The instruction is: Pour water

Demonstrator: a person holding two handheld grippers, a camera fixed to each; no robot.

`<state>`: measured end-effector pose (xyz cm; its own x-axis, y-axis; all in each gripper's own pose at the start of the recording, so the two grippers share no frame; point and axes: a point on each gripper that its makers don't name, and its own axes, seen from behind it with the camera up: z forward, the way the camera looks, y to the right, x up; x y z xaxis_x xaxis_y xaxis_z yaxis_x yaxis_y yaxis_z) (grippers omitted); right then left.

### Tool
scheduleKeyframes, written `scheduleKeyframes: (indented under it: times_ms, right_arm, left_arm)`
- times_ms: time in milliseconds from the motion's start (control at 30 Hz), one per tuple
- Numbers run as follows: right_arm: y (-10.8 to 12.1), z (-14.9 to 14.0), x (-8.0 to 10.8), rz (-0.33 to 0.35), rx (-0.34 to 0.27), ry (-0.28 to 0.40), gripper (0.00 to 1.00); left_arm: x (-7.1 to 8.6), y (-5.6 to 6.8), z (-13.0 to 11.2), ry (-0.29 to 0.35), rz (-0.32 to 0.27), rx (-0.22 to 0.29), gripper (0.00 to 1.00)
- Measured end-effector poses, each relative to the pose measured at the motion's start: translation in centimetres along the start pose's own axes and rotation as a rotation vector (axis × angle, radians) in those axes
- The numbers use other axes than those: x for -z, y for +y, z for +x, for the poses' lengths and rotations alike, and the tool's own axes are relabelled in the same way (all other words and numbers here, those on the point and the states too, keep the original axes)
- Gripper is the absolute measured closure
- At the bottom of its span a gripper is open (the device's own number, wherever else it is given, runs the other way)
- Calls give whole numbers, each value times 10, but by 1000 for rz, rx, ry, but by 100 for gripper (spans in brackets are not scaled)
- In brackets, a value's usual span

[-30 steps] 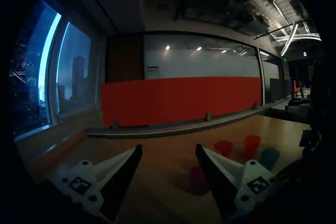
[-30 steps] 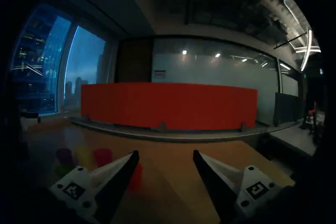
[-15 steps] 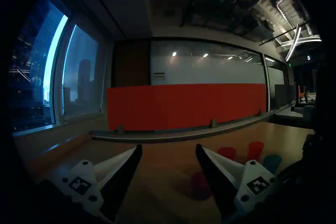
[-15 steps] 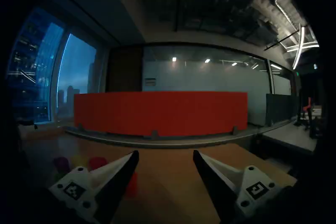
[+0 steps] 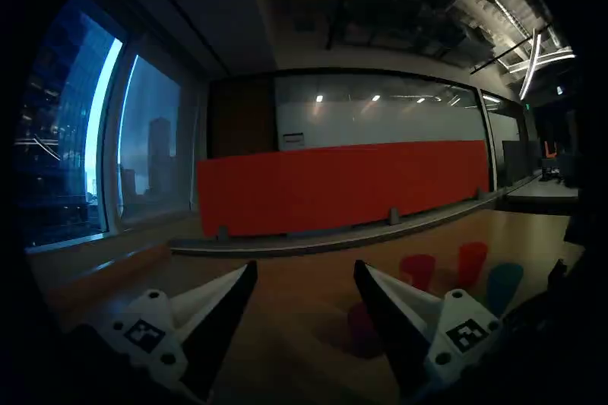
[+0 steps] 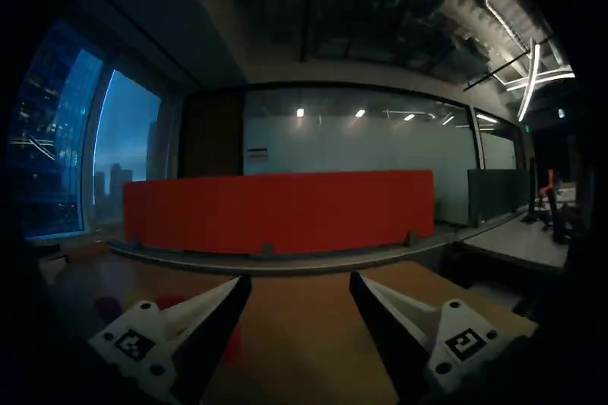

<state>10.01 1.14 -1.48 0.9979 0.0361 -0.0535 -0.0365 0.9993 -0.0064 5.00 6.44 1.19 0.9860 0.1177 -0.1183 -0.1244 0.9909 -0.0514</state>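
Left gripper point(image 5: 304, 268): jaws spread, nothing between them, above the wooden table point(image 5: 304, 302).
Right gripper point(image 6: 300, 280): jaws spread, nothing held, also above the table.
Cups, left gripper view: purple cup point(image 5: 359, 327) on the table, partly behind the right finger; red cup point(image 5: 418, 268), tall red cup point(image 5: 471, 262) and teal cup point(image 5: 504, 285) grouped farther right.
Cups, right gripper view: near red cup point(image 6: 232, 344) partly behind the left finger; dark cup point(image 6: 106, 306) far left.
Contents: cannot tell, too dim.
Background: red partition point(image 5: 342, 185), window point(image 5: 76, 147).

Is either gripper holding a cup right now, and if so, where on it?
Nothing is held. The left gripper and right gripper are both open and empty; the cups stand ahead.
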Motion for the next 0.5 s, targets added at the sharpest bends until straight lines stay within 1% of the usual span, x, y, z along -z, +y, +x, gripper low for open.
scheduleKeyframes:
  times_ms: [200, 300, 500]
  right_arm:
    - [1, -2, 0, -10, -1, -5, 0]
    - [1, -7, -1, -13, 1, -17, 0]
    - [-1, -11, -1, -19, 7, -27, 0]
  left_arm:
    - [0, -6, -10, -2, 4, 28, 6]
    - [1, -11, -12, -1, 12, 37, 6]
    - [6, -22, -23, -10, 27, 41, 6]
